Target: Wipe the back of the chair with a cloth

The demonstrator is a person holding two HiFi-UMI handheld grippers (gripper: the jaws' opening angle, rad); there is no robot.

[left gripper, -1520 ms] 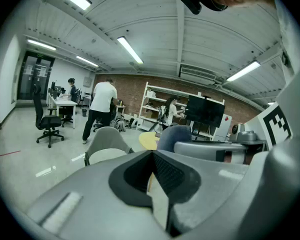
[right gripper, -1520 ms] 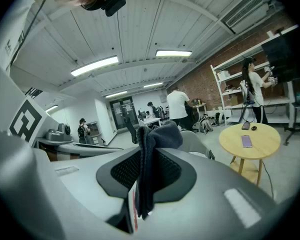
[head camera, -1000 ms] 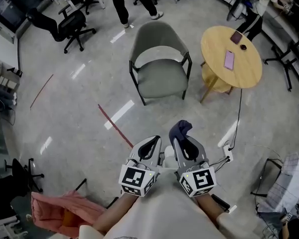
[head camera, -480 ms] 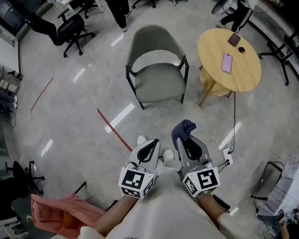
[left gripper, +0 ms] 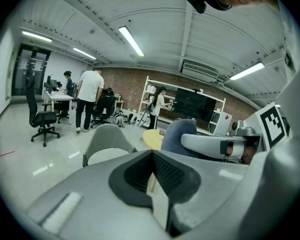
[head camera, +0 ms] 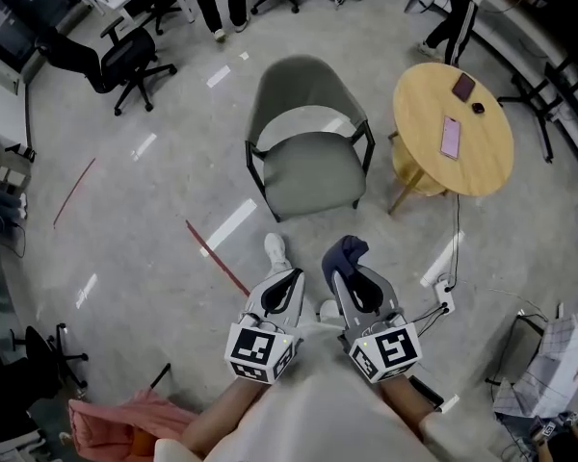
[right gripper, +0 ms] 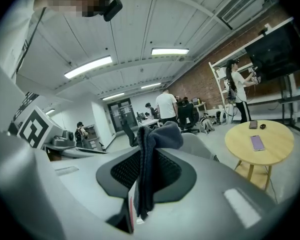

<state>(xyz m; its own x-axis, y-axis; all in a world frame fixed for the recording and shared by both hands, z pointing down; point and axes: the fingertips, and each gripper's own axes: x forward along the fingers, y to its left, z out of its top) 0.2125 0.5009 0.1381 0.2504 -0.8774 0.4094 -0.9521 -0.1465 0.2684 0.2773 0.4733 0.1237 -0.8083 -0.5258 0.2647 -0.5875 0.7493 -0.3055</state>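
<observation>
Off to the left of my left gripper, low and near my elbow, a pink garment (head camera: 125, 420) lies bunched on the floor. A red tape line (head camera: 217, 256) runs slantwise just ahead and left of that gripper. Far ahead to the left stands a black office chair (head camera: 125, 58).

The left gripper (head camera: 289, 279) sits close in front of me with its jaws pressed together – its own view shows the two pads meeting in a seam with nothing between them (left gripper: 152, 156). Just beyond its tip I see a white shoe (head camera: 275, 250) on the floor.

Beside it, nearly touching, the right gripper (head camera: 351, 279) is clamped on the cloth (head camera: 348, 252). It is a dark blue cloth, pinched between the pads in the right gripper view (right gripper: 140, 184), and its loose end (right gripper: 157, 136) stands up above the jaws and flops over toward the left.

The chair (head camera: 308, 152) – grey-green, with a curved back and black legs – stands straight ahead of both grippers, well apart from them, its seat facing me and its back on the far side. The cloth touches no part of it. The left gripper view shows it beyond the jaws (left gripper: 107, 140).

Ahead and right of the right gripper is a round wooden table (head camera: 429, 89), just beside the chair's arm. On it lie a pink phone (head camera: 450, 137) and a dark phone (head camera: 463, 88). A white power strip (head camera: 441, 306) lies on the floor just right of the right gripper.
</observation>
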